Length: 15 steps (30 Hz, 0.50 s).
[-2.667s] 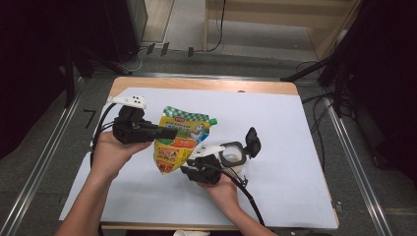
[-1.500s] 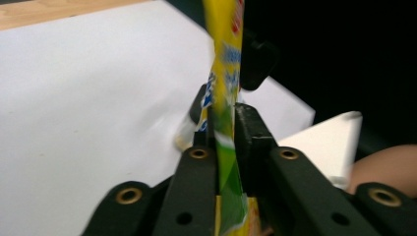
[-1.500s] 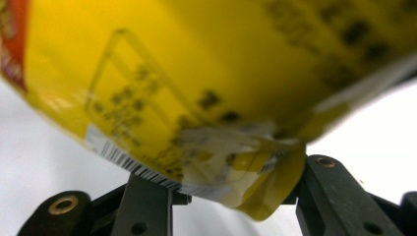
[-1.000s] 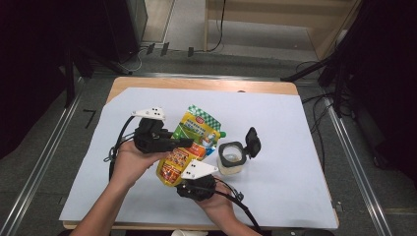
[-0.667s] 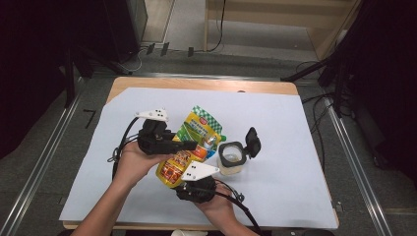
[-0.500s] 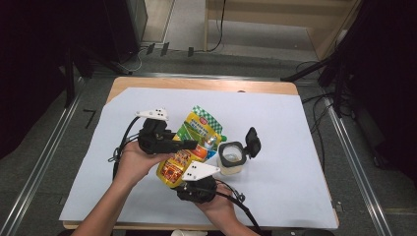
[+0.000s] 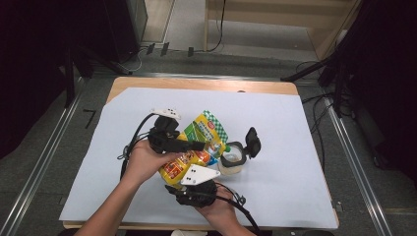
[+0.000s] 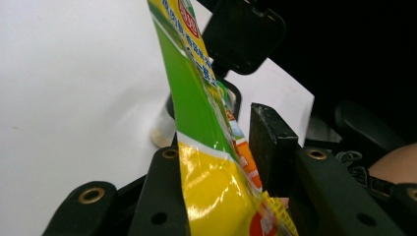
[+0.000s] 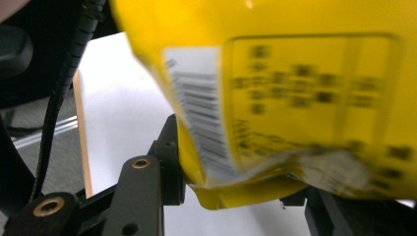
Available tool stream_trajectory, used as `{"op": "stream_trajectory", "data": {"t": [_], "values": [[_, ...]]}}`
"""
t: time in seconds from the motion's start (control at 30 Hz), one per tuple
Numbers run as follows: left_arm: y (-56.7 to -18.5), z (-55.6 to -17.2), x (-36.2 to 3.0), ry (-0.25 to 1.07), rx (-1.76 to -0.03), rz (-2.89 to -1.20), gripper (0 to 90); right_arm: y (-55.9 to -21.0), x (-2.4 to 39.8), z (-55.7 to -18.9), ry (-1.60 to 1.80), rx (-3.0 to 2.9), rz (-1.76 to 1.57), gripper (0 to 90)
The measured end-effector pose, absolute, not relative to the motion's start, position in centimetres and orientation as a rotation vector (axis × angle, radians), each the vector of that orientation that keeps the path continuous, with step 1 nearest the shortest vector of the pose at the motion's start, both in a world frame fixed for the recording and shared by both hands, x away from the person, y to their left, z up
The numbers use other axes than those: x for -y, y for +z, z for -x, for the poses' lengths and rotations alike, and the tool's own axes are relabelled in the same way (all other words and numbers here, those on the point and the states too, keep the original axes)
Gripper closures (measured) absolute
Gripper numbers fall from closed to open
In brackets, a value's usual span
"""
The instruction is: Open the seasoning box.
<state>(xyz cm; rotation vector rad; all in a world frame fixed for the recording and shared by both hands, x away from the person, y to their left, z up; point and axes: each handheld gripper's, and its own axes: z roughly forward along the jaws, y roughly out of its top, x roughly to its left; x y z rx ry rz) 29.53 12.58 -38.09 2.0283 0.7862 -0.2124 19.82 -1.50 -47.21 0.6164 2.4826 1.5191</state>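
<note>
Pouch, a glossy yellow-and-green foil packet, slants from lower centre up toward the small clear open jar. Left gripper has just been opening, pouch between its jaws. Right gripper clamps the pouch's bottom end.

Both grippers, left gripper and right gripper, meet the yellow-green pouch; an open jar sits at its 3 o'clock.
</note>
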Motion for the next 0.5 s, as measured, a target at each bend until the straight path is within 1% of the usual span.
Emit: {"op": "stream_trajectory", "data": {"t": [0.07, 0.23, 0.33, 0.5], "values": [[-37.89, -29.40, -12.64, -0.190, -0.786, -2.023, 71.1, -47.23, 1.66, -19.74, 1.517, -2.458, -0.604, 57.5], [-37.88, -29.68, -12.33, -0.197, -0.816, -2.042, 71.4, -47.21, 1.69, -19.95, 1.532, -2.468, -0.612, 57.3], [-38.02, -29.76, -12.20, -0.211, -0.834, -2.036, 68.1, -47.33, 1.76, -20.10, 1.536, -2.478, -0.626, 57.0], [-38.21, -30.11, -12.17, -0.252, -0.866, -2.030, 66.4, -47.50, 1.61, -20.10, 1.526, -2.486, -0.619, 56.5]]}}
